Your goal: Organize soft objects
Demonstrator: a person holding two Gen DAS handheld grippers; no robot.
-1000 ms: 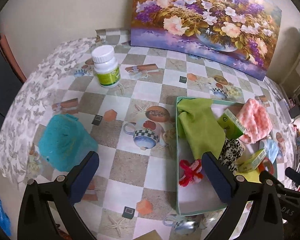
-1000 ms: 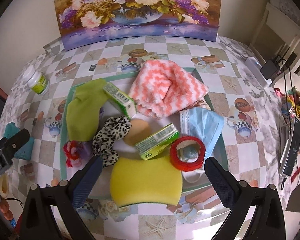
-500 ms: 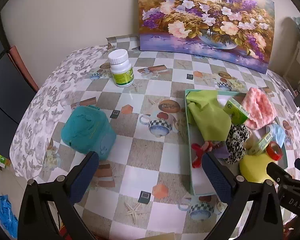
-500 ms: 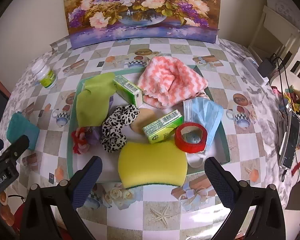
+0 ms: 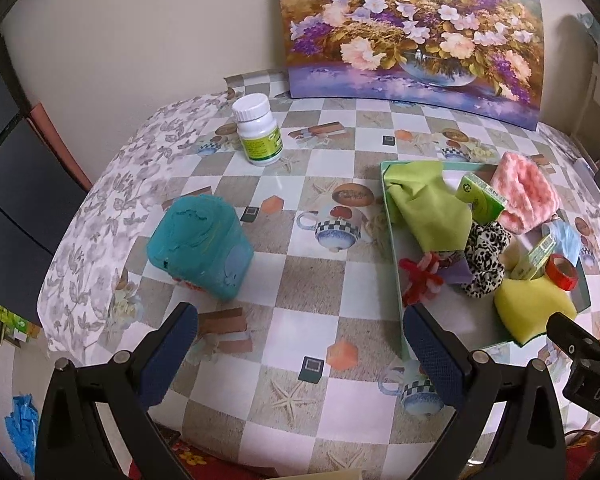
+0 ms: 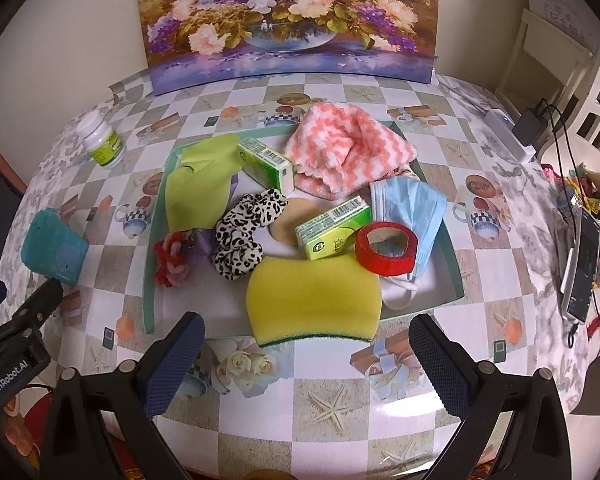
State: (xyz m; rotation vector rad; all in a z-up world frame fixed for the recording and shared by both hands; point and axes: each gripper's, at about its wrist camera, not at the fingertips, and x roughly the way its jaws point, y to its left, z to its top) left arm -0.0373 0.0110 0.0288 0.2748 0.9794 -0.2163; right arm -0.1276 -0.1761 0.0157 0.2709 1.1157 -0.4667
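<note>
- We are holding the left gripper [image 5: 300,340] wide open over the checked tablecloth [image 5: 312,288], nothing between its blue-padded fingers [image 5: 172,354].
- We are holding the right gripper [image 6: 306,354] wide open too, empty, hovering at the near edge of the shallow teal tray [image 6: 150,280].
- The soft things are all sitting in that tray: a yellow sponge with a green scrub base [image 6: 314,298] is lying at the near rim, partly overhanging it.
- A leopard-print fabric scrunchie [image 6: 246,236] is lying mid-tray, touching a red and pink yarn knot [image 6: 168,262] on its left.
- A lime green cloth [image 6: 198,190] is draping over the tray's far left corner.
- A pink and white zigzag fleece towel [image 6: 340,152] is bunching at the far side, next to a pale blue face mask [image 6: 412,208].
- A red tape roll [image 6: 386,248] is resting on the mask, touching one of two green cartons [image 6: 332,228]; the other carton [image 6: 266,162] is leaning between cloth and towel.
- A teal plastic box [image 5: 202,244] is standing on the tablecloth left of the tray, well apart from it.
- A white pill bottle with a green label [image 5: 258,130] is standing upright further back, near the flower painting [image 5: 412,36] propped against the wall.
</note>
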